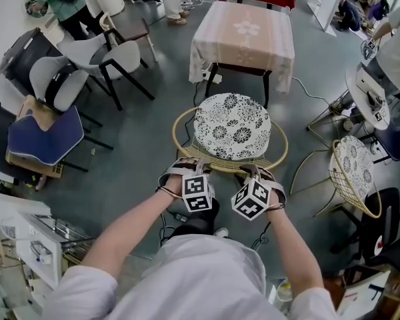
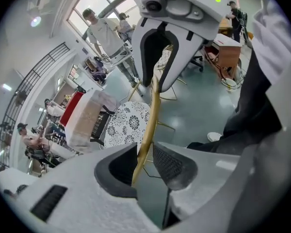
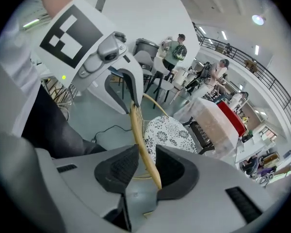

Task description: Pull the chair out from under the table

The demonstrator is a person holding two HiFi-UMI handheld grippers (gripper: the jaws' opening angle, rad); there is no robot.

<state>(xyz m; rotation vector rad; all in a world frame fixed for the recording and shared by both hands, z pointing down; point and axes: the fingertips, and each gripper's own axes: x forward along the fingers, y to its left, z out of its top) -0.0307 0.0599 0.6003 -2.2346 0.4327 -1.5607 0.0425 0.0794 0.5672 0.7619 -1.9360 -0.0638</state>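
Rattan chair, head view: the chair [image 1: 231, 127] stands on the grey floor [image 1: 153, 139], fully clear of the desk [image 1: 243, 35]. Bare floor shows between the two. The patterned seat faces up inside a round cane rim [image 1: 176, 131].
Desk, head view: draped in a pale pink cloth, beyond the chair as seen from the person.
Hand-held grippers, head view: the left hand-held gripper [image 1: 195, 169] and the right hand-held gripper [image 1: 252, 173] sit side by side at the near arc of the rim, marker cubes up. This view does not show the jaw gap.
Surroundings, head view: a second cane chair [image 1: 352, 169] stands to the right and grey chairs [image 1: 87, 52] to the upper left.
Left hand-held gripper, left gripper view: the jaws of the hand-held gripper [image 2: 145, 164] stand apart with the rim [image 2: 153, 110] running between them. The rim lies against the inner edge of one pad, and a clear gap separates it from the other pad. The rim is not clamped.
Chair, left gripper view: the seat [image 2: 128, 125] lies beyond the jaws, with the desk [image 2: 85, 120] behind it.
Right hand-held gripper, right gripper view: the jaws of the hand-held gripper [image 3: 144, 169] are parted. The rim [image 3: 138, 130] crosses the gap at a slant and meets one pad low down. Open space shows beside it, so there is no squeeze on the rim.
Chair, right gripper view: the seat [image 3: 169, 132] is ahead of the jaws and the desk [image 3: 211, 125] is further off.
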